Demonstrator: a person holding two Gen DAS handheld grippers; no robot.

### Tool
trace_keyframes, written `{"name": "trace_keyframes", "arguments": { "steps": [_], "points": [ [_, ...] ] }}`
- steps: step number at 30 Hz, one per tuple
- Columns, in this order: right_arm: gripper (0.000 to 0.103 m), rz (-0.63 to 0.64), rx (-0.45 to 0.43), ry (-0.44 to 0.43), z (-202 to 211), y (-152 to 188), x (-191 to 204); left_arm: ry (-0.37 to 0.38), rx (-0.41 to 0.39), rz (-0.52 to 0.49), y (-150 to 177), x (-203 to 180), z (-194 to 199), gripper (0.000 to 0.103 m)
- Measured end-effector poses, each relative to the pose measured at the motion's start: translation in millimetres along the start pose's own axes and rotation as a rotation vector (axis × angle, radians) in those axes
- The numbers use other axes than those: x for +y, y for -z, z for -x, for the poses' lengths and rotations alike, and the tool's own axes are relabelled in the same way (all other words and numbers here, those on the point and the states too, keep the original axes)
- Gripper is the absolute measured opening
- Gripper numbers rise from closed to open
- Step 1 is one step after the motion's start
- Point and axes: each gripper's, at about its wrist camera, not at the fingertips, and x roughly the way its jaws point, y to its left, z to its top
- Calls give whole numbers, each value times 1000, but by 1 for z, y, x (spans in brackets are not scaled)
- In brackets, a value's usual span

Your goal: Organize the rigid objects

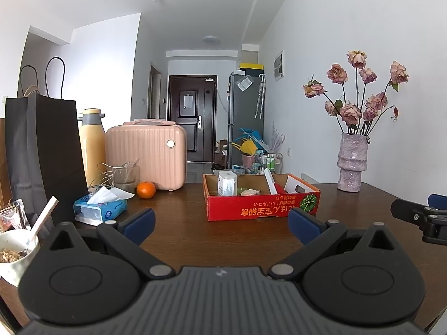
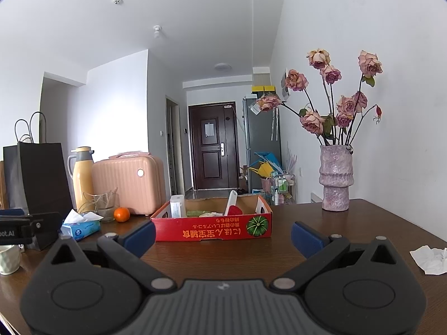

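The table [image 1: 178, 223] is being seen from its near edge by both wrist cameras, its dark wood running back to the far edge. Along the left edge a black bag [image 1: 42, 150] is standing upright, with a yellow flask [image 1: 90, 145] and a pink case [image 1: 146, 157] lined up beside it toward the far edge. The red box [image 2: 213, 227] is being kept near the middle of the far half; a white carton [image 2: 177, 206], a white stick (leaning against the inner divider) [image 2: 231, 202] and a few low items too small to tell are being held inside it. A vase [image 2: 335, 178] of dried roses is standing at the far right, against the wall. A tissue pack [image 1: 100, 208] is lying near the left edge, with an orange [image 1: 145, 189] just behind it, beside a glass jar [image 1: 125, 178]. A bowl [image 1: 16, 254] with a spoon is sitting at the near left corner. Crumpled paper [image 2: 431, 259] is lying by the right edge.

The left gripper [image 1: 222, 222] is being held above the near edge, jaws spread wide, nothing between them. The right gripper [image 2: 223, 233] is likewise being held released and empty, facing the box.
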Motion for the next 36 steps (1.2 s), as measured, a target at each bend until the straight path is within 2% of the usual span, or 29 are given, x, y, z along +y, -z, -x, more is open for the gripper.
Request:
{"name": "trace_keyframes", "arguments": {
  "steps": [36],
  "points": [
    [103, 8, 26, 0, -10, 2, 1, 1, 35, -6, 4, 1, -11, 103]
  ]
}}
